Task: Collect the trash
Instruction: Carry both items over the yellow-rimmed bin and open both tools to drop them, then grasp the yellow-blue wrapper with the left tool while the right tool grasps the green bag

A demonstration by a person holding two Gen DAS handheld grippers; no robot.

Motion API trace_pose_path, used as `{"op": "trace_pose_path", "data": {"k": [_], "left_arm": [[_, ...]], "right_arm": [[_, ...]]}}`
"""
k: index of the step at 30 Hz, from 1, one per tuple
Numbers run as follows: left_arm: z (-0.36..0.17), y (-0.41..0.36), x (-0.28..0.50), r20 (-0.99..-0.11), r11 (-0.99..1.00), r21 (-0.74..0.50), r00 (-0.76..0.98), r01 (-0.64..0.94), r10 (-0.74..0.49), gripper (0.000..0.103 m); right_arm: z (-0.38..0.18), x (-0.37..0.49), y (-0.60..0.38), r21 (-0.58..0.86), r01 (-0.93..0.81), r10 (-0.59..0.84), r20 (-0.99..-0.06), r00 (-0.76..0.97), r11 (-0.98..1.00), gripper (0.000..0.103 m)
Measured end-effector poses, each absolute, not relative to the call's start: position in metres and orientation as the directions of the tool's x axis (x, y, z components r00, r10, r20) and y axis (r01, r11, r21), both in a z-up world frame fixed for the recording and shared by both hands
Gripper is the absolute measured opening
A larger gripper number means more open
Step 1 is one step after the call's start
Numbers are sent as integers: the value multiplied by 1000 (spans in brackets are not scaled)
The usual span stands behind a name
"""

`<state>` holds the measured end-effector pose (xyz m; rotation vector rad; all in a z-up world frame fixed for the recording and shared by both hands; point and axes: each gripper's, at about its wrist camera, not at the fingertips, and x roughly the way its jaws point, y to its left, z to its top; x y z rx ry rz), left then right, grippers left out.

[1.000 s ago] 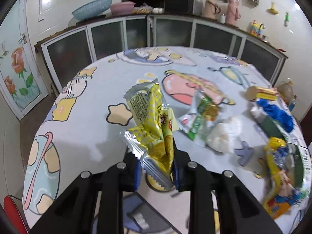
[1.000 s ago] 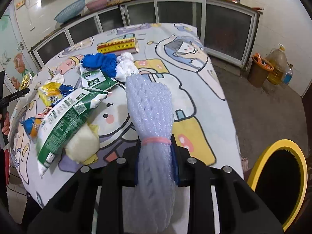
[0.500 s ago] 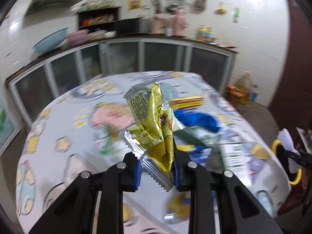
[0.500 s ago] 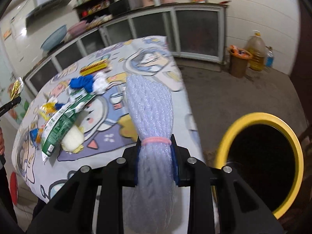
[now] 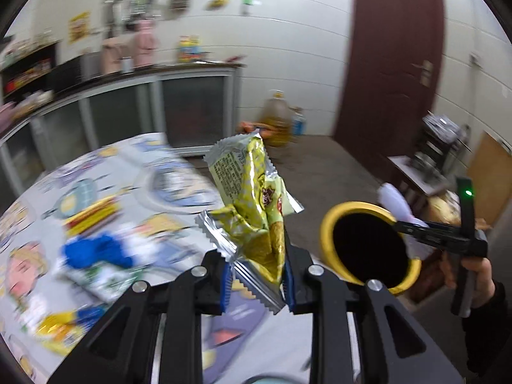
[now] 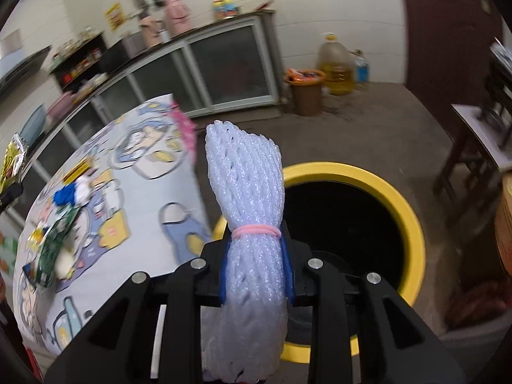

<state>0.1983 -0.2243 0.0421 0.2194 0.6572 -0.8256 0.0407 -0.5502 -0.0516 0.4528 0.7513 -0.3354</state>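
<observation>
My left gripper [image 5: 256, 275] is shut on a crumpled yellow snack wrapper [image 5: 252, 198] and holds it above the table's edge. The yellow-rimmed black bin [image 5: 368, 249] stands on the floor to its right. My right gripper [image 6: 256, 268] is shut on a bundle of white foam netting [image 6: 249, 198] tied with a pink band, held over the near left rim of the bin [image 6: 412, 224]. The right gripper with the netting also shows in the left wrist view [image 5: 412, 228] at the bin's far rim.
The round table [image 6: 134, 256] with a cartoon cloth carries several wrappers, a blue cloth [image 5: 96, 249] and a yellow-red box [image 5: 92, 216]. A brown bucket [image 6: 305, 91] and an oil jug [image 6: 336, 64] stand by the cabinets. A wooden stand [image 6: 473, 147] is at the right.
Both grippers have swung right, away from the table toward the bin. The right gripper with the netting now hangs over the bin's rim. Both grips are unchanged.
</observation>
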Motion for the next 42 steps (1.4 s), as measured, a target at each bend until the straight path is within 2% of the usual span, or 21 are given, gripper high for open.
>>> {"op": "trace_pose_path", "data": {"k": [10, 22, 23, 24, 26, 27, 28, 29, 35, 42], "left_arm": [[-8, -350, 190, -675, 489, -153, 271, 858, -686, 23], [-68, -434, 182, -746, 432, -201, 148, 879, -649, 24], [-69, -436, 183, -747, 434, -203, 147, 878, -648, 26], [-71, -439, 184, -748, 438, -204, 149, 875, -646, 30], [-71, -441, 187, -739, 441, -220, 147, 870, -657, 57], [-70, -440, 188, -731, 446, -219, 157, 868, -664, 65], [-69, -438, 188, -721, 452, -217, 170, 865, -671, 79], [-68, -437, 187, -716, 454, -219, 174, 864, -676, 83], [-59, -416, 192, -694, 479, -261, 182, 838, -696, 85], [-20, -338, 180, -619, 529, -221, 301, 819, -725, 89]], "right_arm": [[-80, 23, -583, 305, 520, -135, -751, 646, 798, 26], [-112, 18, -604, 314, 582, -131, -792, 596, 750, 27], [-113, 17, -605, 308, 588, -137, -796, 590, 748, 27], [-113, 17, -607, 307, 592, -137, -799, 586, 745, 32], [-113, 13, -611, 303, 605, -153, -797, 585, 736, 44], [-112, 10, -613, 284, 619, -178, -797, 577, 732, 50], [-111, 9, -614, 273, 628, -195, -796, 572, 728, 51], [-110, 6, -616, 267, 637, -208, -796, 569, 723, 51], [-103, -11, -619, 273, 660, -235, -784, 574, 700, 51], [-75, -11, -591, 278, 589, -235, -727, 645, 758, 53]]}}
